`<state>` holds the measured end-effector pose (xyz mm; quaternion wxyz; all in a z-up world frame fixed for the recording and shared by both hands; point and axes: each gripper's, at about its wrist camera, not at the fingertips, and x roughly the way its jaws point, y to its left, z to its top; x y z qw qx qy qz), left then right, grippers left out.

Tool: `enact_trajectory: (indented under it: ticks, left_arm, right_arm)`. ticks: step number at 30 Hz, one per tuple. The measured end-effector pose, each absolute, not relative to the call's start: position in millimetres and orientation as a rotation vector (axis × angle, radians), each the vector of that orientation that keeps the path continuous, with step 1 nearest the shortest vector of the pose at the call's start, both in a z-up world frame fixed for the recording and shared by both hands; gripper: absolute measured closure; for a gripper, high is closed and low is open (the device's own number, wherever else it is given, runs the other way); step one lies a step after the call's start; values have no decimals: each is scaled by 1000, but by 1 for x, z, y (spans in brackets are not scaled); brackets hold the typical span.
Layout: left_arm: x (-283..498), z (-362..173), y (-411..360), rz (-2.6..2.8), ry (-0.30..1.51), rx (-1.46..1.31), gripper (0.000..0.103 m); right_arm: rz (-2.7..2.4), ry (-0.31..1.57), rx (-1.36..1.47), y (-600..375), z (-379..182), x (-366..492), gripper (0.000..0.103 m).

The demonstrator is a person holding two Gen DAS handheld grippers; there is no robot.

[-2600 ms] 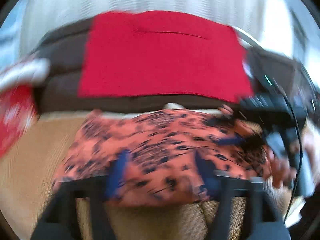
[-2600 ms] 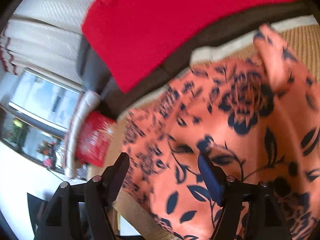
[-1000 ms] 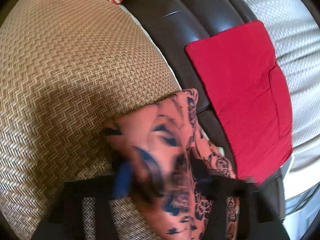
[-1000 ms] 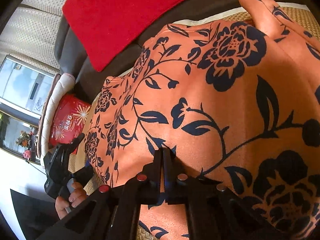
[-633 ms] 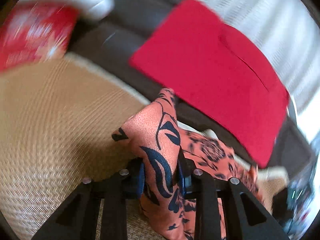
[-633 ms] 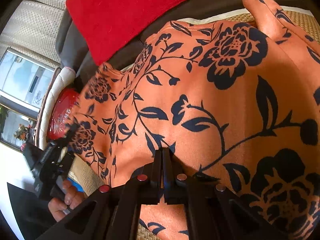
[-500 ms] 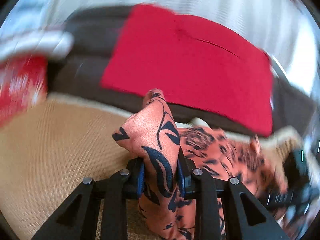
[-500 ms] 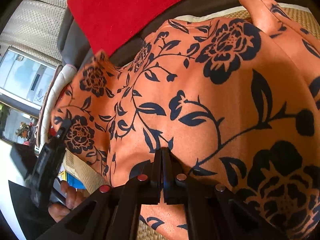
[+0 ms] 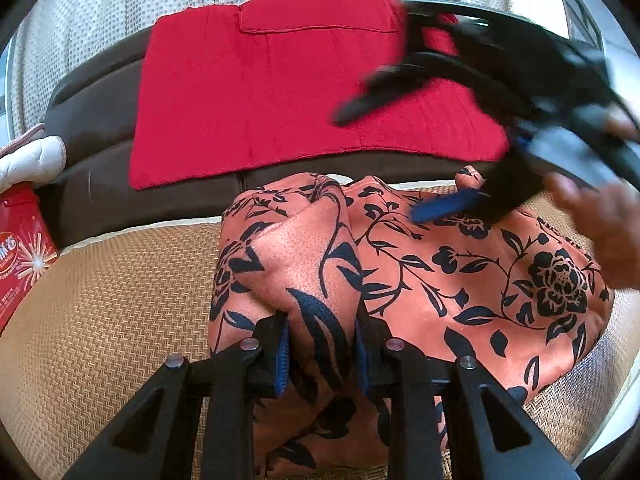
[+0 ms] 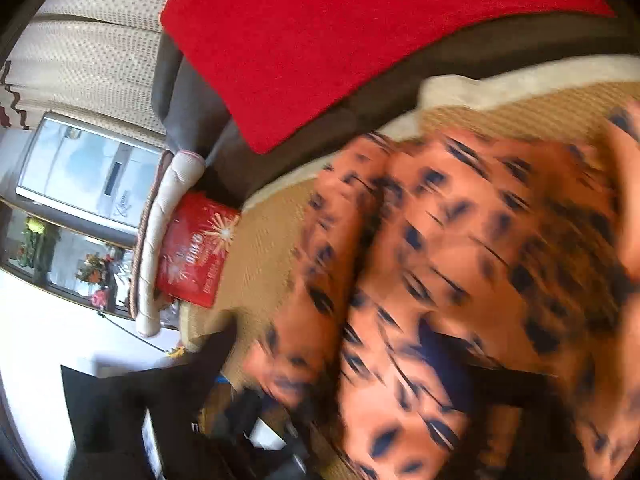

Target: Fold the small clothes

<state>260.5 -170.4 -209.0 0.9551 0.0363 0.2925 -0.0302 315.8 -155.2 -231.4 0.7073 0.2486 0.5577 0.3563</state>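
An orange garment with dark flower print (image 9: 472,280) lies on the woven mat (image 9: 112,312) of a sofa seat. My left gripper (image 9: 322,344) is shut on a raised fold of it, and the cloth bulges up between the blue pads (image 9: 282,354). My right gripper (image 9: 378,168) hovers over the garment's far right part, its jaws opening wide, pressing on nothing. In the blurred right wrist view the garment (image 10: 460,240) spreads below the right gripper (image 10: 328,336), whose spread fingers (image 10: 436,344) do not pinch it.
A red cloth (image 9: 300,88) hangs over the brown sofa back (image 9: 100,112). A red printed box (image 9: 20,252) and a cream cushion (image 9: 28,160) sit at the left end. A person's hand (image 9: 604,224) holds the right gripper. A window (image 10: 88,176) lies beyond the sofa.
My left gripper rolled upright and carried the fold to the right over the garment. My right gripper, shut on the cloth before, has let go, opened wide and lifted away.
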Motion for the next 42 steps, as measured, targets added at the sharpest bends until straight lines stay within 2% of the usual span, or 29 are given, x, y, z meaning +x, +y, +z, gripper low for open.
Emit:
enact_trajectory:
  ticks: [6,8,10,12,16,19,24,26,30,32,35,38,39,40,42]
  left_arm:
    - [243,-209,-162,-76,583,60,76]
    - [237,-209,-158,-82,575,54,76]
    - [234,-209,-153,-83,566,60,76]
    - [228,-210,-154,-80,559,69,76]
    - [221,-202,-156,-116,512,61,76]
    - [214,-191,-169,-162,448,76,76]
    - [202,-170,-216,-310,361,55,76]
    - [202,-169,-243,-384,370,52,75]
    - [210,-188,-288,-542,496,74,66]
    - [209,-199,-302,-587,560,124,61]
    - [197,-196,-303,-648,581,180,52]
    - [174,-167,-269,-690,467,164,31]
    - [169,-160,-256,-674,419,155,20]
    - [173,-156,-243,-650,391,146,16]
    - [177,-147,-209,-571,376,105,16]
  right_arm:
    - [813,1318,573,-110,-259,349,11]
    - [810,1345,562,-96,-270,361,21]
    - [774,1403,552,-85,-288,372,50]
    - [774,1422,541,-73,-300,374,71]
    - [780,1262,430,-73,-276,356,81]
    - [746,1139,441,-102,-254,339,86]
    - [648,933,464,-181,-212,302,87]
    - [561,883,468,-222,-210,291,87]
    - [366,869,490,-292,-236,288,87]
    - [289,897,497,-319,-263,291,87]
    - [301,968,669,-348,-308,292,85]
    - [333,953,705,-350,-297,291,82]
    - [342,939,707,-350,-289,290,82]
    - [340,921,698,-349,-281,287,82]
    - [316,909,640,-346,-267,283,82]
